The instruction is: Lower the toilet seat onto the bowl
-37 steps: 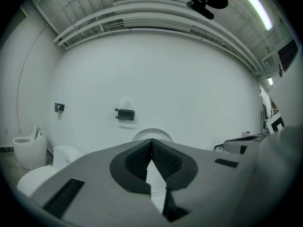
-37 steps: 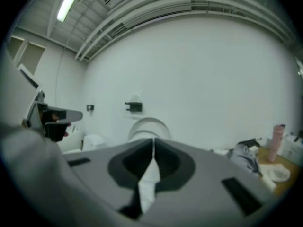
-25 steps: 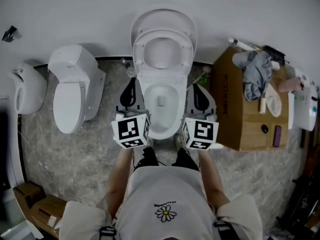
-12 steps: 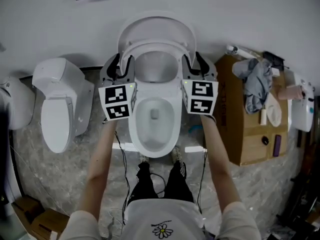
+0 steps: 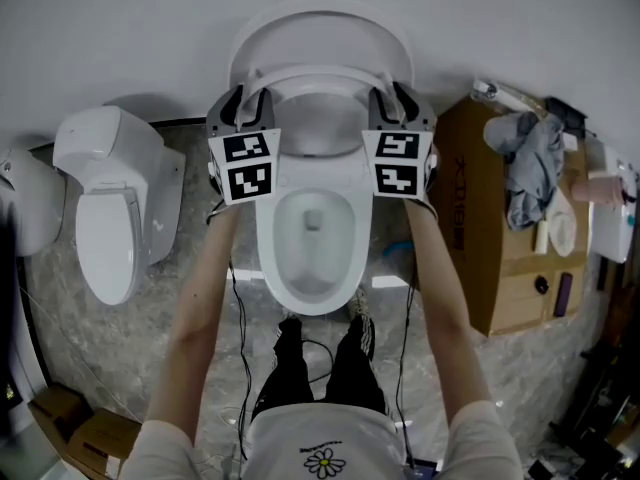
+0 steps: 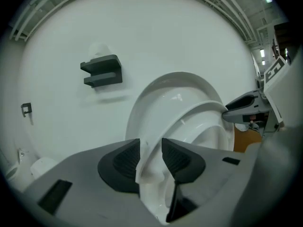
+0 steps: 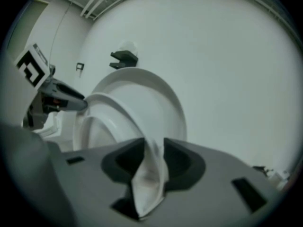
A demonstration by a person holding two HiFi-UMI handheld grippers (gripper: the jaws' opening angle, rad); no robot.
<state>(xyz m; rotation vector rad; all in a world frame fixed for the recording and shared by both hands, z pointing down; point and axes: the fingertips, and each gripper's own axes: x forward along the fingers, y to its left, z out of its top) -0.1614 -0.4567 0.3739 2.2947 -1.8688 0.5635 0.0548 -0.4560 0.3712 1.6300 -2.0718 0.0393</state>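
My left gripper (image 5: 243, 106) has just opened its jaws, and they sit on the left side of the toilet seat (image 5: 320, 74), with the rim filling the gap between the pads. The seat stands steeply raised, leaning a little clear of the lid (image 5: 320, 23) behind it and well above the bowl (image 5: 268, 230). My right gripper (image 5: 393, 106) has just been closing and pinches the seat's right side. I judge the grasp made and the lowering barely begun, so nearly the whole swing down onto the bowl is left.
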